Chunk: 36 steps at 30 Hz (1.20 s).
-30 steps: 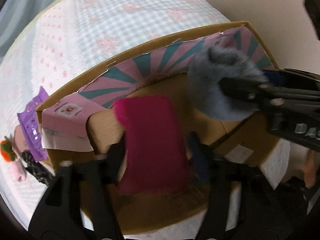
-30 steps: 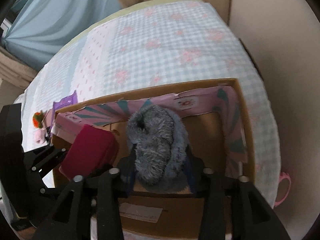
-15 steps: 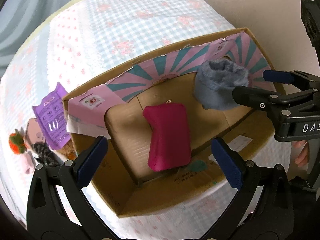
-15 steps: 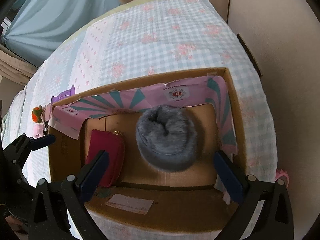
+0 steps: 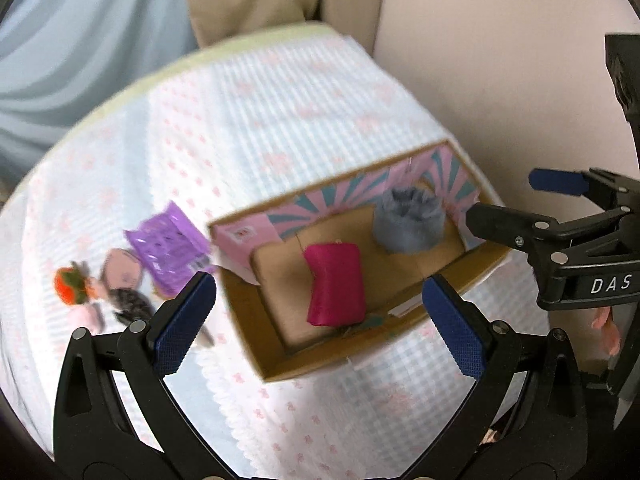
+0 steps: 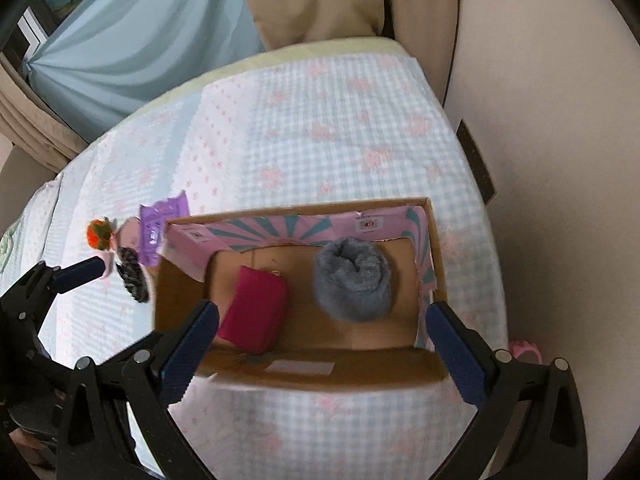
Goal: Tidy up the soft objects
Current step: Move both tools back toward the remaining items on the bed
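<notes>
Spanning the near edge of each wrist view, both tongs are seen spread wide, with nothing between the blue pads and nothing touched. The left gripper [image 5: 318, 322] is held above the box [image 5: 256, 344], its pads [image 5: 184, 322] flanking the near wall. The right gripper [image 6: 322, 350] is likewise held clear over the box [image 6: 320, 372]. Inside, on the cardboard floor, a red pouch [image 6: 254, 314] lies at the left and a grey fur roll [image 6: 352, 280] at the right, slightly apart. Beyond the left wall, a purple packet [image 6: 162, 232], an orange toy [image 6: 98, 234] and a dark scrunchie [image 6: 132, 274] are seen on the checked bedcover [image 6: 320, 132].
</notes>
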Available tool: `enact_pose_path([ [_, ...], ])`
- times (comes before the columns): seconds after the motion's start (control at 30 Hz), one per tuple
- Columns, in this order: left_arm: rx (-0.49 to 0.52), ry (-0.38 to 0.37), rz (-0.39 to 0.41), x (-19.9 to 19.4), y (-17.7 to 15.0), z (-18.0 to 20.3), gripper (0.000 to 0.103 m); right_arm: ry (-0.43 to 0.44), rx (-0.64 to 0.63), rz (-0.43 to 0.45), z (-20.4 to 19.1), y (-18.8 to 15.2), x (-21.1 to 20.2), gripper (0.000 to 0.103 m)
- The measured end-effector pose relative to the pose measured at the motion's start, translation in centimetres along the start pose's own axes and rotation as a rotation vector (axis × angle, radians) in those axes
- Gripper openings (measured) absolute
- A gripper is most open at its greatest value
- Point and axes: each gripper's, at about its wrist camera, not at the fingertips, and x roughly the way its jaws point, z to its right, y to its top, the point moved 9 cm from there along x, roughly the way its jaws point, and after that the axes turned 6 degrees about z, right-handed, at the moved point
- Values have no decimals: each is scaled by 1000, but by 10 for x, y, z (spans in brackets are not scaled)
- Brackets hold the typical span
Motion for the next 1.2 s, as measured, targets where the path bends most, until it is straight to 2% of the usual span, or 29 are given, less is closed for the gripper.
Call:
enact_pose_path([
  [0.17,-56,-14,107,-67,11,-17,103,-28,-4,87,-27,14,-57,103],
  [0.33,-121,-9,210,-138,12,-51,103,-68,-53,199,-63,29,-116,103],
  [0.5,-161,76,299,-202,4,-101,103,-35,-59,254,-104,34,-151,103],
  [0.67,-216,139,339,-243,-14,-155,103,-1,-81,299,-150,37,-165,103],
  [0.8,-272,147,344,-257,-29,-194,103,25,-96,321,-183,41,-167,103],
  [0.97,-298,194,334,-259,-44,-246,103,50,-124,323,-219,46,-154,103],
  [1.2,-363,233,289,-222,-75,-321,103,105,-127,253,-264,54,-96,103],
])
